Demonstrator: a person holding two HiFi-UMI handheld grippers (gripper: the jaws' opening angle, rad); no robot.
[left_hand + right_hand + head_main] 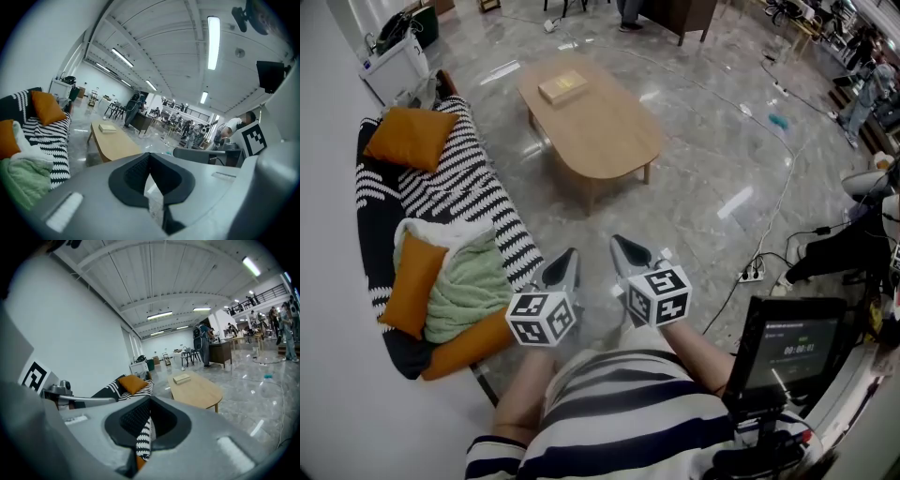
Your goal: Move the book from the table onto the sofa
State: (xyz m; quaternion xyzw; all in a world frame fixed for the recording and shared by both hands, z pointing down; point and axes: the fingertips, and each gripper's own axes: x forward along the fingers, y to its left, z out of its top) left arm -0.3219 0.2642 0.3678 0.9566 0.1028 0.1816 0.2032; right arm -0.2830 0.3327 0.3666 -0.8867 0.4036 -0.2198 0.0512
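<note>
Wooden and pale, the low table (614, 145) is standing on the glossy grey floor well ahead of the person. The book (562, 88) is lying flat near the table's far end, well apart from both grippers. To the left of the table, the black-and-white striped sofa (464, 202) is carrying orange cushions (411, 137) and a crumpled green blanket (471, 286). The left gripper (570, 259) and the right gripper (624, 247) are hovering side by side over the floor, just in front of the person's striped top (628, 412), and both are pointing toward the table. Each gripper's jaws are sitting pressed together and gripping nothing. At the lower right, a small dark screen (792, 352) is glowing on a stand
</note>
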